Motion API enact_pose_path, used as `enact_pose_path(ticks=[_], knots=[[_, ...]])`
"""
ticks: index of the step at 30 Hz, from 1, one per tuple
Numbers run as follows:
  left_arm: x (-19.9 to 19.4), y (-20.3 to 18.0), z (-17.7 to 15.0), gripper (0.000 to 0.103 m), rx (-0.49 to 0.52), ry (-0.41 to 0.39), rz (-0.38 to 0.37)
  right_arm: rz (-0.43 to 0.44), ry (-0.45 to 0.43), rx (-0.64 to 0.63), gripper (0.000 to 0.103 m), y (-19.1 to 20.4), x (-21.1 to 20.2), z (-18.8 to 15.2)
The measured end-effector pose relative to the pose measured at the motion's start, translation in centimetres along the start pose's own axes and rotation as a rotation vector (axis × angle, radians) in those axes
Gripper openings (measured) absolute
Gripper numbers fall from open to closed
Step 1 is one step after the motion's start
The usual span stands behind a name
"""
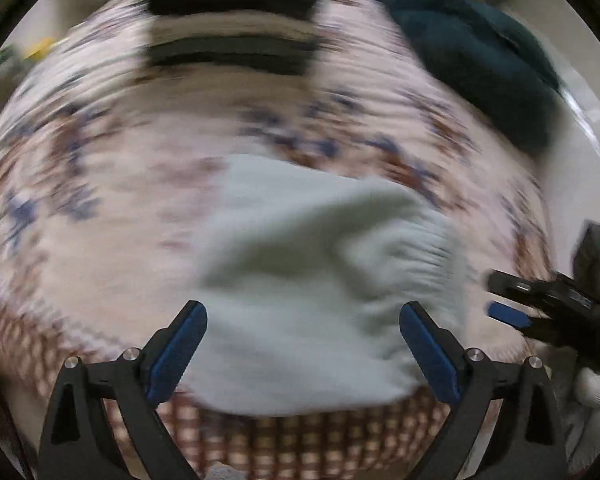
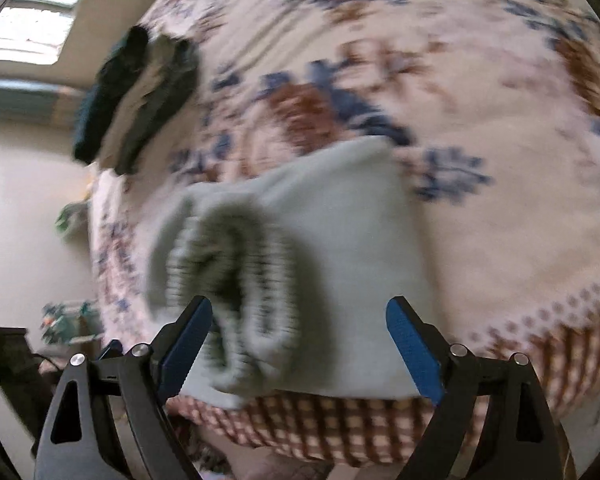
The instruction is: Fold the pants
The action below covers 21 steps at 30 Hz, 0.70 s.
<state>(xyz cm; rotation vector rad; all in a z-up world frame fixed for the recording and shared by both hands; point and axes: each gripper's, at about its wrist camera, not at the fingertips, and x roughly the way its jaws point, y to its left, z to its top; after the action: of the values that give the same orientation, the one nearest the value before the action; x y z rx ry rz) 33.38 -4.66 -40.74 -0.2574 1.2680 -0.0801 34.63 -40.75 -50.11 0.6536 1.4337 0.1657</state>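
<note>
The pale grey-green pants lie in a folded bundle near the front edge of the bed, their ribbed waistband to the right. In the right wrist view the pants show their ribbed waistband opening on the left. My left gripper is open and empty, its fingers on either side of the bundle. My right gripper is open and empty over the pants; it also shows in the left wrist view at the right edge. Both views are motion blurred.
The bed carries a floral cover with a checked border at the front edge. A stack of folded dark and light clothes lies at the far side, also in the right wrist view. A dark teal garment lies at the right.
</note>
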Motion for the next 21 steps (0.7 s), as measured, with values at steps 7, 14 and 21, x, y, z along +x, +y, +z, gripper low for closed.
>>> enact_pose_path(ticks=[7, 14, 21], knots=[[1.4, 6.5, 0.1, 0.098, -0.111, 0.031, 0.148, 0.049, 0.048, -0.154, 0.093, 6.6, 4.3, 0.7], [2.3, 8.2, -0.5, 0.098, -0.201, 0.062, 0.127, -0.147, 0.157, -0.213, 0.094, 5.7, 10.4, 1.0], [2.4, 8.7, -0.8, 0.098, -0.222, 0.086, 0.108, -0.139, 0.169, -0.147, 0.093, 4.1, 10.1, 1.5]])
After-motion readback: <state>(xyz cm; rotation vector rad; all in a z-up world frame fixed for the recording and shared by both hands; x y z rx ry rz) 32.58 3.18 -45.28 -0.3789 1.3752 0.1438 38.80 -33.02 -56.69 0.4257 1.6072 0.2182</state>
